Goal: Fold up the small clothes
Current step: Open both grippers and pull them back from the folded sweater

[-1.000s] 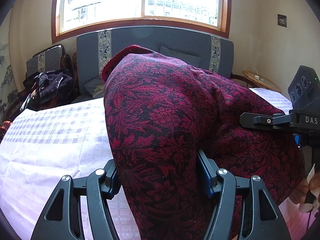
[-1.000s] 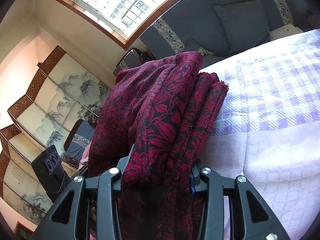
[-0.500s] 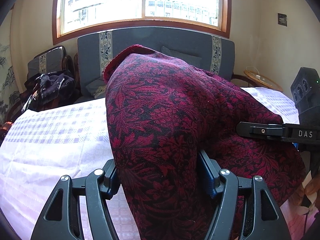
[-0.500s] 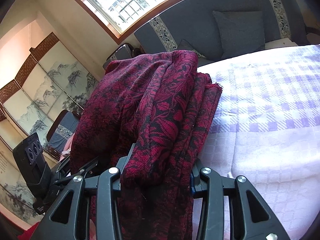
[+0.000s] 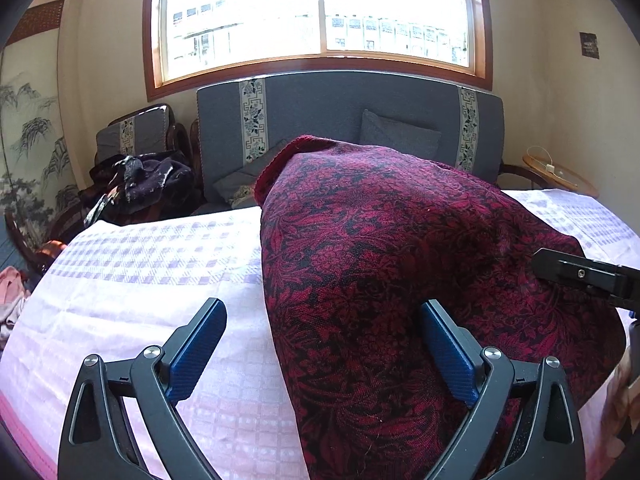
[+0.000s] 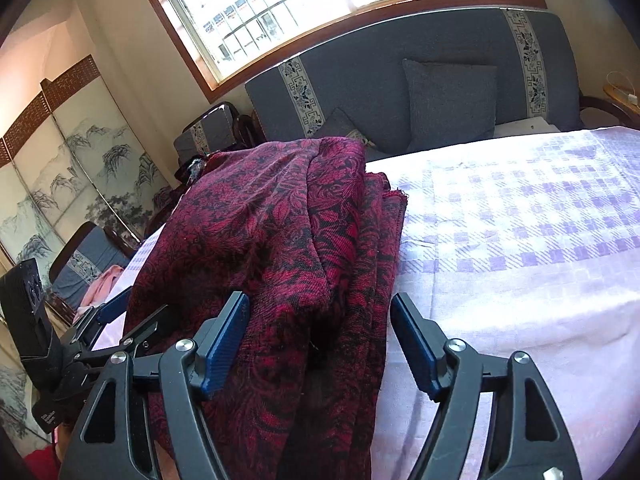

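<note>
While both jaws spread, left gripper (image 5: 322, 344) and right gripper (image 6: 320, 340) apparently release red cloth (image 5: 400, 260).

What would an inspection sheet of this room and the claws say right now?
Surface: lilac checked bedspread, lightly wrinkled.
Job's things: red patterned garment, folded in layers, lying on the bedspread.
Clutter: dark clothes heap on the armchair; pink cloth on another chair.
Grippers: left claw opening, garment between its fingers, left pad clear; right claw opening, garment between its fingers, right pad clear.
Cables: white cord on the round side table.
Surroundings: grey sofa, window, painted screen.
</note>
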`<state>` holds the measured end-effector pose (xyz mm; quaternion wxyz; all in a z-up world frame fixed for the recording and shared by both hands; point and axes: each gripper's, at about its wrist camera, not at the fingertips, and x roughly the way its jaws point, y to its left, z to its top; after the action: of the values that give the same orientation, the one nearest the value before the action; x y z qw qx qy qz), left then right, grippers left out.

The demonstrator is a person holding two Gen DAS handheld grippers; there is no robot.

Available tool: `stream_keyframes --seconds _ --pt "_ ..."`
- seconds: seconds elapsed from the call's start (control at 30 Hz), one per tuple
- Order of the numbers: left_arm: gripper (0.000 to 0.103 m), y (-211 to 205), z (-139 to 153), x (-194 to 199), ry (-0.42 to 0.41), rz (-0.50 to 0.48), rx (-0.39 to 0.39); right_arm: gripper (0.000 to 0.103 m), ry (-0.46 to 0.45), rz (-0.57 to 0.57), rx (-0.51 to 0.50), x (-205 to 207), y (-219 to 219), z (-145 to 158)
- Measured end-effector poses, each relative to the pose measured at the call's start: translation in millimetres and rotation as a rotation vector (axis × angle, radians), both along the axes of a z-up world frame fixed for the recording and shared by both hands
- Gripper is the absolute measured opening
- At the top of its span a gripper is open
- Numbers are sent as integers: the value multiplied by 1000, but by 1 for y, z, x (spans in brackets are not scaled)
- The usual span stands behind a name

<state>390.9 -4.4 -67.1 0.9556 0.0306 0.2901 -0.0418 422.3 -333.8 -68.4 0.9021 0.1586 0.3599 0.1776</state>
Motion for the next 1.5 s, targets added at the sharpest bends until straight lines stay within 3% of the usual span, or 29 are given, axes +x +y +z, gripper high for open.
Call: stream_keyframes --seconds 0.17,0.27,0.43,0.8,1.03,1.3,1.5 --pt "97 -1 20 -33 -77 48 27 75 -70 -14 26 -41 -4 23" --pt "100 1 37 -58 -147 107 34 81 -103 0 -17 -66 4 33" --pt "103 -3 62 -93 -195 106 37 86 -143 13 -99 -99 16 43" --pt "103 -7 116 -176 -286 97 -20 89 -193 6 -74 -162 15 78" --pt "103 -17 144 -216 -349 77 18 90 -241 9 -83 -196 13 94" --pt "103 -19 158 -247 -353 34 -20 93 -251 6 -89 -220 9 101" --pt "103 -28 156 -261 -339 22 0 93 -236 7 -101 -232 8 99"
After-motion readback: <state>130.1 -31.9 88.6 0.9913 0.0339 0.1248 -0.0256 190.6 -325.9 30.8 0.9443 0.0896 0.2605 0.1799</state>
